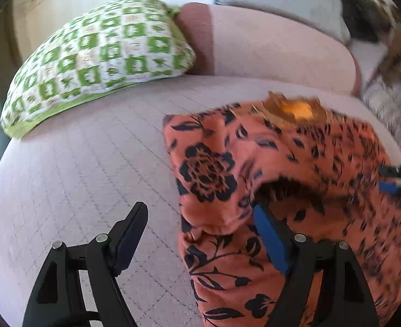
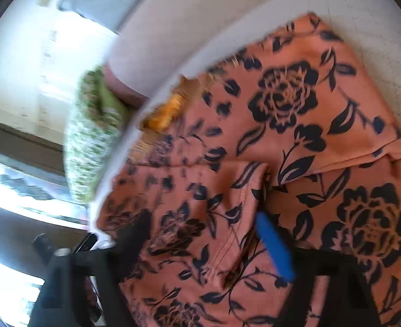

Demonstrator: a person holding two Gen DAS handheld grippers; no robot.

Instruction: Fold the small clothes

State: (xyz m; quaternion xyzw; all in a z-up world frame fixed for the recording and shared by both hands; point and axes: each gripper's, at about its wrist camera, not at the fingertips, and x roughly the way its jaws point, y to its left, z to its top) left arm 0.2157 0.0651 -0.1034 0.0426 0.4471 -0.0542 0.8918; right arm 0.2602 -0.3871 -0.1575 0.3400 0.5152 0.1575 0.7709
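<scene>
Floral garment [image 1: 295, 163] on quilted bed [image 1: 77, 177]; left claw [image 1: 200, 218] apart, right claw [image 2: 203, 234] apart over fabric.

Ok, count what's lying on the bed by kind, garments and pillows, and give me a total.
Garments: 1, the floral garment
Pillows: 2, the green pillow and the pink pillow
Total: 3

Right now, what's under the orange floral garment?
The orange floral garment lies on a pale quilted bed cover, visible all around it. A yellow-orange patch shows at its far edge. Whatever lies beneath the folded layers is covered.
</scene>
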